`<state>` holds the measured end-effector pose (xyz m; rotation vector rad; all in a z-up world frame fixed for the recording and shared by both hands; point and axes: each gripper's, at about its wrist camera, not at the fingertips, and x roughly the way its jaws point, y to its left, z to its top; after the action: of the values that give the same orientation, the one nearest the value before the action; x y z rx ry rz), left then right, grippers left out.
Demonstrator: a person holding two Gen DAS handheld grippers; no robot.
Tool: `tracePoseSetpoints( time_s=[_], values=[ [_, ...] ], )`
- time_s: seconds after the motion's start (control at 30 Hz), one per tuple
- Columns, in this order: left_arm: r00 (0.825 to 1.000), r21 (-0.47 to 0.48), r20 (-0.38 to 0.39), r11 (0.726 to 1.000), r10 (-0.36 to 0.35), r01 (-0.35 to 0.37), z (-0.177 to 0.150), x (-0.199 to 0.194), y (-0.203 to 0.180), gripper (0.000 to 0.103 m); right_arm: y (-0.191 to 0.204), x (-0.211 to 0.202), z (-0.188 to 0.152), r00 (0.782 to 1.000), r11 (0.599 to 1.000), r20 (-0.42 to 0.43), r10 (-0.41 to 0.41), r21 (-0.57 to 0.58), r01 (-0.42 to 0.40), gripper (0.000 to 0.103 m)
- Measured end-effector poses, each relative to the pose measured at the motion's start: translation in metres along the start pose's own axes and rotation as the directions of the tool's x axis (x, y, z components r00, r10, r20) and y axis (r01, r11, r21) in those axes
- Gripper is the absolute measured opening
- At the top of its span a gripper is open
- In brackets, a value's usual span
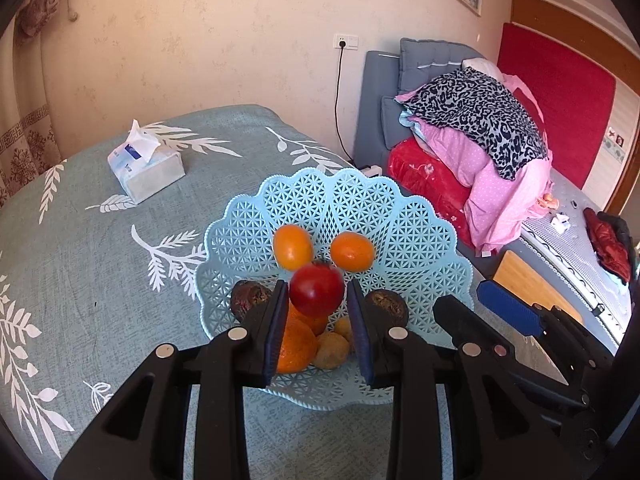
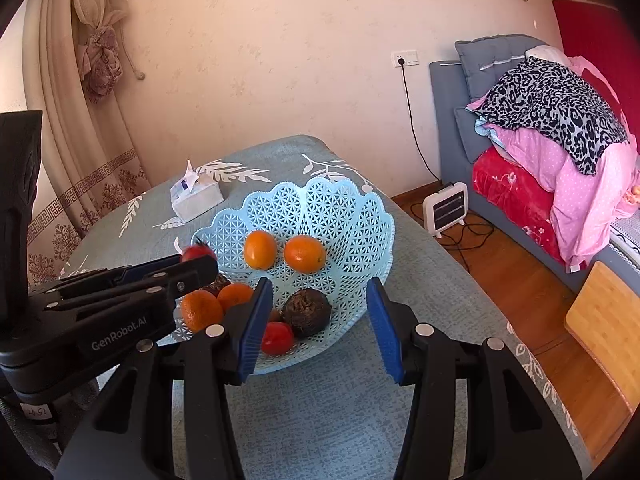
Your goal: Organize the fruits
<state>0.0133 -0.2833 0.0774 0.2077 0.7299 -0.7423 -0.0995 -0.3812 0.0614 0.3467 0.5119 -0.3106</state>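
On the left, far across the table, a tissue box [image 1: 146, 167] sits well clear of the work. The left gripper [image 1: 318, 298] hangs over the near half of the pale blue basket [image 1: 432, 240], its pads seemingly closed against a red tomato [image 1: 317, 289], likely held above the pile so it can drop in without knocking other fruit. Two oranges [image 2: 304, 253] rest against the far wall. To the right, the right gripper [image 2: 320, 312] waits with jaws apart and empty, near a dark fruit [image 2: 307, 313].
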Motion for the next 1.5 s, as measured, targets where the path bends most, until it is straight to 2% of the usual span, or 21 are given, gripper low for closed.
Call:
tracePoseSetpoints(
  time_s=[0.07, 0.23, 0.37, 0.47, 0.6, 0.73, 1.0, 1.13, 1.3, 1.5],
  values=[
    [1.000, -0.020, 0.005, 1.000, 0.008, -0.008, -0.002, -0.001, 0.004, 0.047, -0.001, 0.001, 0.001, 1.000, 1.000, -0.002, 0.002, 0.004, -0.002, 0.050],
    [0.999, -0.026, 0.015, 0.999, 0.032, -0.032, -0.004, -0.009, 0.009, 0.051, 0.003, 0.000, -0.001, 1.000, 1.000, -0.002, 0.012, -0.006, -0.012, 0.055],
    [0.996, -0.026, 0.034, 0.996, 0.086, -0.085, -0.005, -0.017, 0.014, 0.066, 0.005, -0.001, -0.001, 1.000, 1.000, -0.003, 0.016, -0.010, -0.016, 0.055],
    [0.988, -0.017, 0.060, 0.990, 0.144, -0.143, -0.006, -0.022, 0.016, 0.077, 0.006, -0.001, -0.001, 1.000, 1.000, -0.004, 0.017, -0.012, -0.017, 0.060],
    [0.976, -0.008, 0.090, 0.980, 0.198, -0.198, -0.009, -0.029, 0.020, 0.083, 0.008, -0.003, -0.002, 1.000, 1.000, -0.001, 0.020, -0.017, -0.020, 0.066],
    [0.970, -0.017, 0.094, 0.975, 0.223, -0.222, -0.012, -0.032, 0.026, 0.089, 0.011, -0.004, -0.003, 1.000, 0.999, 0.003, 0.027, -0.027, -0.027, 0.070],
    [0.936, 0.003, 0.150, 0.947, 0.317, -0.321, -0.019, -0.046, 0.028, 0.090, 0.024, -0.006, -0.005, 0.998, 0.996, -0.001, 0.063, -0.066, -0.063, 0.084],
    [0.933, -0.013, 0.157, 0.945, 0.324, -0.326, -0.022, -0.053, 0.032, 0.090, 0.026, -0.006, -0.006, 0.997, 0.995, -0.012, 0.074, -0.073, -0.075, 0.088],
    [0.918, -0.009, 0.178, 0.933, 0.355, -0.359, -0.025, -0.060, 0.032, 0.090, 0.032, -0.007, -0.008, 0.997, 0.992, -0.019, 0.081, -0.094, -0.083, 0.088],
    [0.916, -0.017, 0.177, 0.931, 0.361, -0.364, -0.029, -0.065, 0.035, 0.090, 0.035, -0.006, -0.009, 0.996, 0.991, -0.022, 0.081, -0.106, -0.083, 0.090]
  ],
)
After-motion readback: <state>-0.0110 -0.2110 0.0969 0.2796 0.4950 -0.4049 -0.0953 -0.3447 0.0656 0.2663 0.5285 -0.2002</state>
